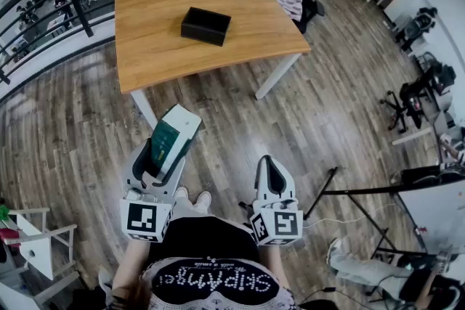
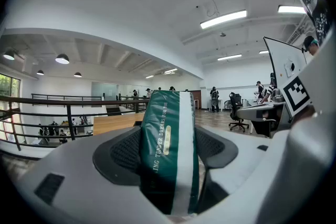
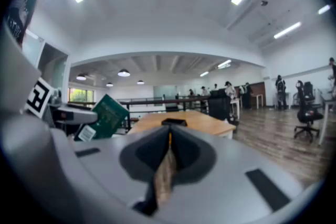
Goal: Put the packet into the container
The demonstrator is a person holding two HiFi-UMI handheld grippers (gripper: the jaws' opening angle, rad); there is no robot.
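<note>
Clamping the packet (image 1: 171, 134) in the left gripper (image 1: 160, 158), pressing the right gripper (image 1: 270, 169) jaws together empty, facing the container (image 1: 205, 25).

The packet (image 2: 167, 144) in my left gripper (image 2: 169, 113) is glossy green-and-white plastic film, slightly creased, against black dotted-texture pads (image 2: 124, 152) set in smooth matt grey plastic. At the head view's top, the table (image 1: 152, 18) is smooth pale wood under a matt black container (image 1: 205, 25); the floor (image 1: 327, 120) is grey-brown wood plank.
</note>
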